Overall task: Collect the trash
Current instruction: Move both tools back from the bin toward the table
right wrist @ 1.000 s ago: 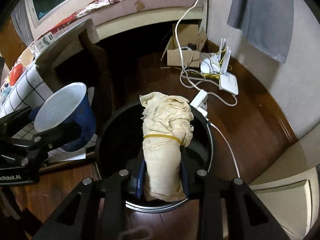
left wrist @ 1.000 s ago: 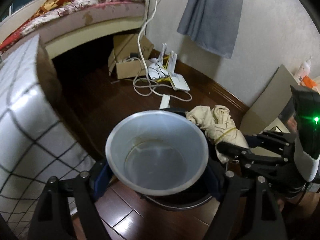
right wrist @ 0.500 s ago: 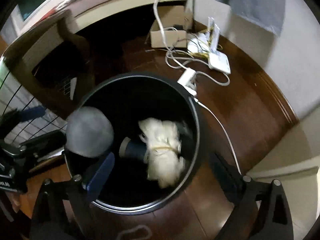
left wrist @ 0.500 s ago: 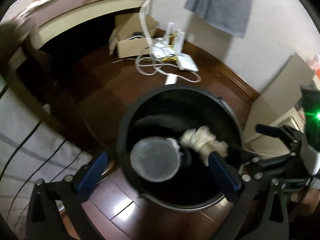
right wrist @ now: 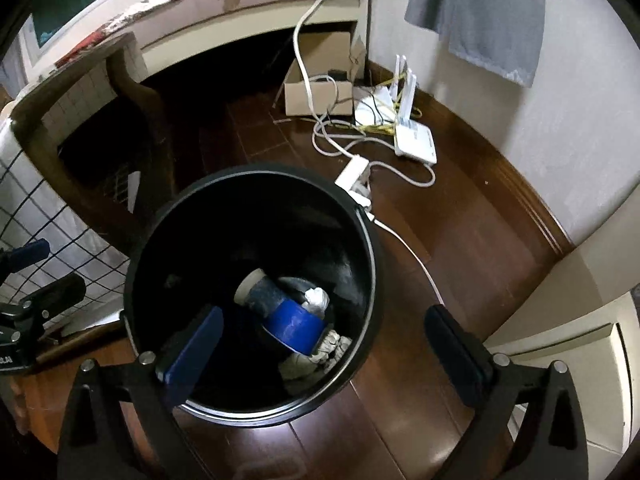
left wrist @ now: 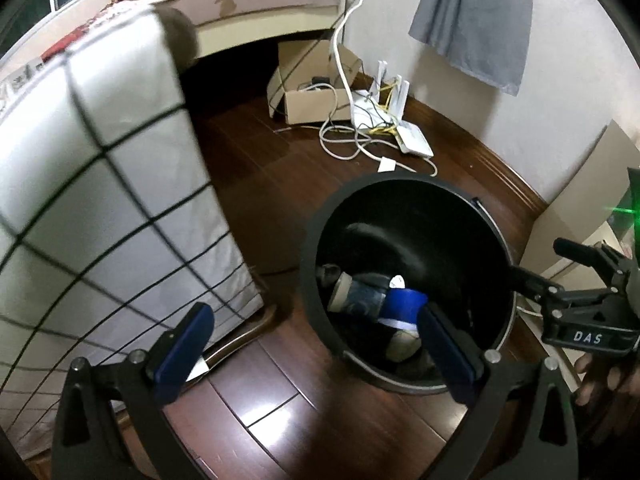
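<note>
Beside the round black plastic bin (right wrist: 138, 276), the left gripper (left wrist: 308, 344) and then the right gripper (right wrist: 320, 344) hang spread and empty, the right's jaws just opened, the smooth blue cup (right wrist: 292, 326) and crumpled cream cloth (right wrist: 320, 350) lying inside it, so the drop looks done and fetching more trash comes next.

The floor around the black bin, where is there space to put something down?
Bare wood floor lies free between the black bin and the wall skirting. Near the cardboard box, the white router and tangled cables crowd it.
</note>
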Motion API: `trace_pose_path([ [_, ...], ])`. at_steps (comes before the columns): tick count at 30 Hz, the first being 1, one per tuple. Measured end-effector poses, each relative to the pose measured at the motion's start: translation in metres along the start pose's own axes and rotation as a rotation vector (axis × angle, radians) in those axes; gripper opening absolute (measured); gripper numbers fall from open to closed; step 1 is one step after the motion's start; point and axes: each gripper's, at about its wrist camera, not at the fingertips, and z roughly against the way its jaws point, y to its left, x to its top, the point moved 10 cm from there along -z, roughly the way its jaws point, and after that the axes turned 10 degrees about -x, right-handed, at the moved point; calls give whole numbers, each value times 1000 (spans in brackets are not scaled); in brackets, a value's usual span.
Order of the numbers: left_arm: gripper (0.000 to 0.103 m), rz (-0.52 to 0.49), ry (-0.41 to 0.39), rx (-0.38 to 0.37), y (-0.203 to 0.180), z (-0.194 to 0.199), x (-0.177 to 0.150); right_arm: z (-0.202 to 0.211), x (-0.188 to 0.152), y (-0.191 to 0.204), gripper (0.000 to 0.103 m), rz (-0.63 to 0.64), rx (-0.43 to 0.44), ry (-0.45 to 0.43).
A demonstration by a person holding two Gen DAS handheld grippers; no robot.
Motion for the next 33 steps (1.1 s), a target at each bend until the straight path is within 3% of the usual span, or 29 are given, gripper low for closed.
trace_pose_path([
  [12, 102, 30, -73, 20, 21, 49, -8, 42, 1, 32, 102, 71, -38, -106],
  [22, 102, 72, -180, 61, 53, 110, -18, 104, 14, 79, 102, 54, 20, -235],
  [30, 102, 152, -277, 147, 106, 168, -25, 147, 41, 142, 102, 77, 122, -317],
  [33, 102, 167, -314, 225, 136, 200, -29, 157, 51, 168, 102, 119, 141, -302],
])
